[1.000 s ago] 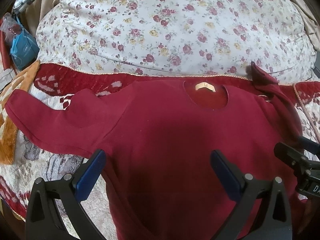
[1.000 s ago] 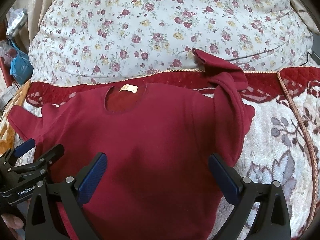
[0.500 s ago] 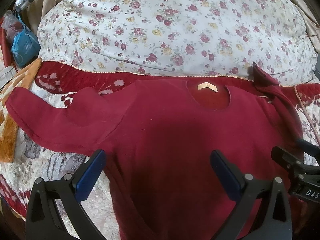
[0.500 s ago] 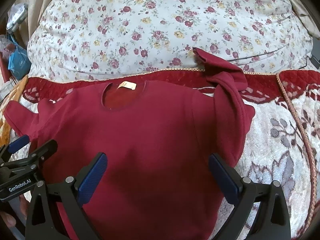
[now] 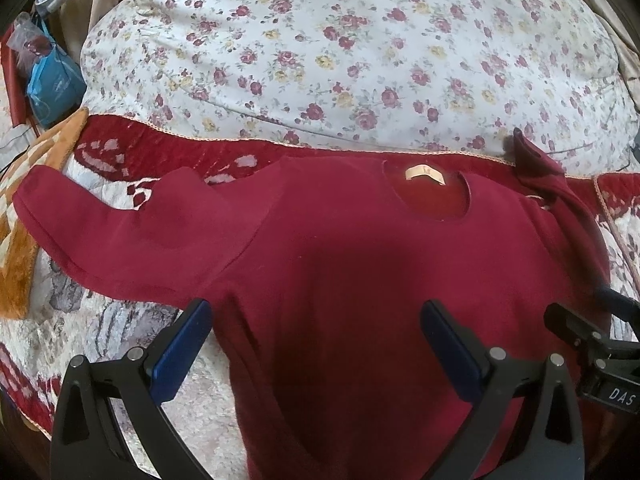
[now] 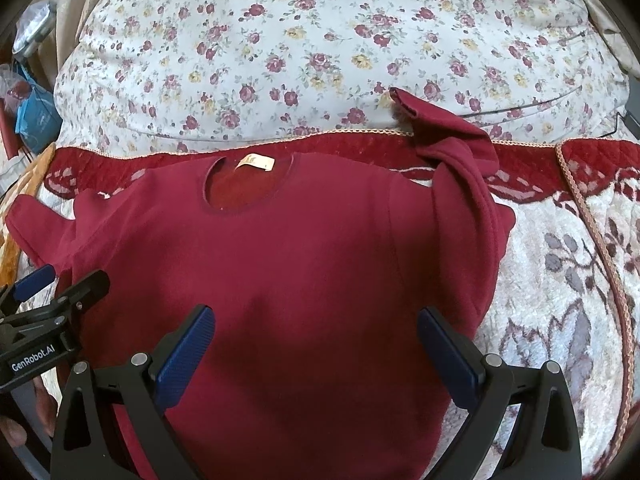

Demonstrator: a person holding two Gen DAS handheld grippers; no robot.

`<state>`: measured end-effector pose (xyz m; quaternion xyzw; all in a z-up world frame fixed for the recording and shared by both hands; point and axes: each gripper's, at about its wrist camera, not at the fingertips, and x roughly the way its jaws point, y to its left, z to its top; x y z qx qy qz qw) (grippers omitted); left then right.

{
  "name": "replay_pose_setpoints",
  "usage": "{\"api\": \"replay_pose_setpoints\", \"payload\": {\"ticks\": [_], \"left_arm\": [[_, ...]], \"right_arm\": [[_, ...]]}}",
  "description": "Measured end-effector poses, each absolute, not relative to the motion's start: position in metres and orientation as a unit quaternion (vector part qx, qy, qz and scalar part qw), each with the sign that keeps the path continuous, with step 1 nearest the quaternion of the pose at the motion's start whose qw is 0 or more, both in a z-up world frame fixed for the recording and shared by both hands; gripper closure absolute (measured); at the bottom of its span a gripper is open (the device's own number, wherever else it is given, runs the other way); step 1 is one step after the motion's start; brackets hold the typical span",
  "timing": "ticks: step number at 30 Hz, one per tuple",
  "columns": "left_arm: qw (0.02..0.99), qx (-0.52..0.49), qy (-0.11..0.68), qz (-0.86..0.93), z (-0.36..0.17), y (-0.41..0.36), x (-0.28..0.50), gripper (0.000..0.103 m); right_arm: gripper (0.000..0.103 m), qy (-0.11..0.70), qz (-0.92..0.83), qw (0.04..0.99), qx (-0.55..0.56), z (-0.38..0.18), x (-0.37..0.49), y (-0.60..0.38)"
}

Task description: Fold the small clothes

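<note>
A dark red long-sleeved top lies flat on the bed, neck hole and label away from me; it also shows in the right wrist view. Its left sleeve is spread out to the left. Its right sleeve is bunched and folded over the shoulder, with the cuff lying against the floral bedding. My left gripper is open and empty above the lower left of the top. My right gripper is open and empty above the lower middle of the top.
A large floral duvet fills the far side. A red and white patterned blanket covers the bed under the top. An orange blanket and a blue bag are at the left.
Both grippers have drifted slightly; the top sits a little lower and to the left in the left wrist view. The top has not moved and nothing was gripped.
</note>
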<state>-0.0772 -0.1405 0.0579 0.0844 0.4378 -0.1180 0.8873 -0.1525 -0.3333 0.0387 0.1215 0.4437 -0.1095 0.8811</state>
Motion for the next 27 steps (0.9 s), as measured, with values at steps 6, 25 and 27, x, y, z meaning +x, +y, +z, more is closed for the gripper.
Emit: {"api": "replay_pose_setpoints", "payload": {"ticks": [6,25,27], "left_arm": [[0.89,0.08,0.435,-0.112,0.061,-0.132,-0.077,0.0],[0.9,0.033,0.398,0.174,0.1,0.044,0.019,0.0],[0.893,0.039,0.389,0.223,0.101,0.066,0.034,0.0]], "right_arm": [[0.001,0.444,-0.105,0.883,0.113,0.039,-0.152,-0.327],[0.001,0.46,-0.077,0.876,0.125,0.033,-0.149,-0.32],[0.001,0.465,-0.074,0.872,0.131,0.029,-0.147,-0.321]]}}
